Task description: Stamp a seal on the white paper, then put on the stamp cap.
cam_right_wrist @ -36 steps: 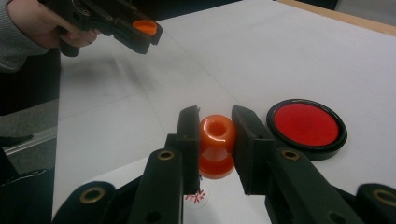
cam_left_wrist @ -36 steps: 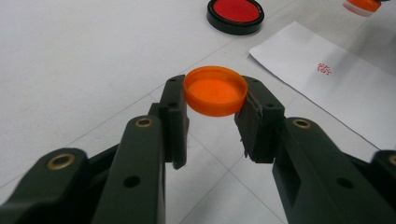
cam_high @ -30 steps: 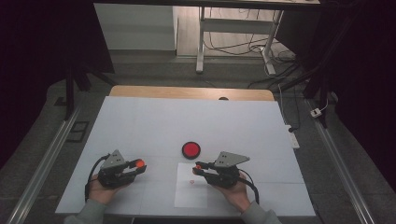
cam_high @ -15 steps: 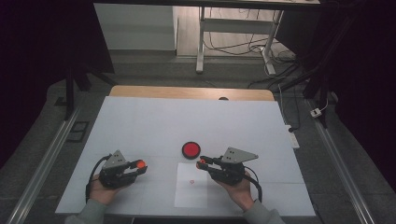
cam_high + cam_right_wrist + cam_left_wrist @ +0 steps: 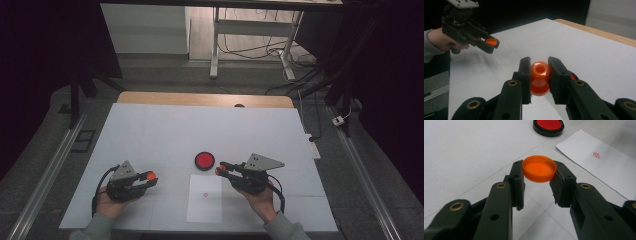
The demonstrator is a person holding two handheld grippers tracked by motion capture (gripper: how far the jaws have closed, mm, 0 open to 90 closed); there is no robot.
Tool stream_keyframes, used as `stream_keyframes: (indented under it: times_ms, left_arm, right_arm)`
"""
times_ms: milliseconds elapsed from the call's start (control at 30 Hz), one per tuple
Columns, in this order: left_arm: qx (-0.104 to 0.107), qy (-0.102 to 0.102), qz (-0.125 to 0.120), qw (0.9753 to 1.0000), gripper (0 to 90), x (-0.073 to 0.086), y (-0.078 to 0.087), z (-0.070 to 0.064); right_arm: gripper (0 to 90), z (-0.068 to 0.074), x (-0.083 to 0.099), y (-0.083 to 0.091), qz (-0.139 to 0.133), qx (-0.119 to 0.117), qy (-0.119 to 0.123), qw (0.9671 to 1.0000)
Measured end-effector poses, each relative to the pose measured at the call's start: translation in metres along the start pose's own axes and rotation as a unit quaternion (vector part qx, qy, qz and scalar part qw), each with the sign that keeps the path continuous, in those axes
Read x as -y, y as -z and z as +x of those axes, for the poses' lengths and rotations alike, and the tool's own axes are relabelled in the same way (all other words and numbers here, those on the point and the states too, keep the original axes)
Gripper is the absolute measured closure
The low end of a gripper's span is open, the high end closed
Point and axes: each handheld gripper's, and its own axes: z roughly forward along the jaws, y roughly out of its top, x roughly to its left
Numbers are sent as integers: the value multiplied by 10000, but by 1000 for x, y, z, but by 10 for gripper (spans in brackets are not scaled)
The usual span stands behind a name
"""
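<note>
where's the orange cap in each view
High view: cap lower left, in the left gripper.
Left gripper view: cap centre, clamped between the jaws.
Right gripper view: cap upper left, in the far gripper.
Shared landmark: white table.

A white mat (image 5: 165, 130) is lying over the table (image 5: 150, 98), whose wooden far edge is showing beyond it. A dark hole (image 5: 239, 105) is sitting in that wooden edge. Beyond the table, a metal frame (image 5: 216, 45) is standing on the floor with cables (image 5: 250, 47) trailing around its legs. A power strip (image 5: 311, 146) is lying just beside the mat's right edge, and a white plug (image 5: 340, 120) is resting on the floor farther right.
</note>
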Motion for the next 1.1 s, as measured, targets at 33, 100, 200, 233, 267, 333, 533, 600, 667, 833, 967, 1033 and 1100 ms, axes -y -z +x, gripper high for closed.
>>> stream_keyframes:
  times_ms: [33, 100, 200, 233, 267, 333, 533, 600, 667, 833, 967, 1033, 1100]
  left_arm:
    - [1, -2, 1, 10000, 644, 0, 0, 0]
    - [6, -6, -2, 10000, 644, 0, 0, 0]
    - [2, 0, -33, 10000, 644, -1, 1, 0]
    - [2, -1, -32, 10000, 644, -1, 1, -1]
    - [-4, -10, -35, 10000, 644, -1, 1, -1]
    - [7, -19, -41, 10000, 644, -1, 0, -1]
    - [53, -106, -56, 9999, 644, -5, -2, -6]
    - [83, -130, -60, 9999, 644, -6, -3, -7]
    - [95, -139, -74, 9998, 644, -8, -4, -7]
    - [156, -201, -137, 9996, 644, -13, -8, -11]
    - [218, -308, -130, 9992, 644, -18, -13, -15]
    - [241, -359, -159, 9989, 644, -21, -16, -17]
    - [273, -400, -175, 9987, 644, -24, -18, -20]
  right_arm:
    - [721, 0, 0, 1, 7, 2, 1, 10000]
    - [721, -1, -1, 2, -12, 7, -4, 10000]
    - [721, -1, -1, 2, -34, 10, 2, 10000]
    - [721, -1, -1, 2, -38, 10, 5, 10000]
    - [721, -1, -1, 2, -38, 8, 12, 10000]
    - [721, -1, -1, 2, -37, 1, 15, 10000]
    - [721, -1, -1, 2, -42, -12, 12, 10000]
    - [721, -1, -1, 2, -45, -9, 14, 10000]
    - [721, -1, -1, 2, -39, -3, 8, 10000]
    - [721, 0, -1, 1, -35, -14, 21, 10000]
    - [721, 0, -1, 0, -21, -16, 9, 10000]
    - [720, 0, -1, 0, -20, -21, 4, 10000]
    - [720, -1, -1, 0, -17, -21, 4, 10000]
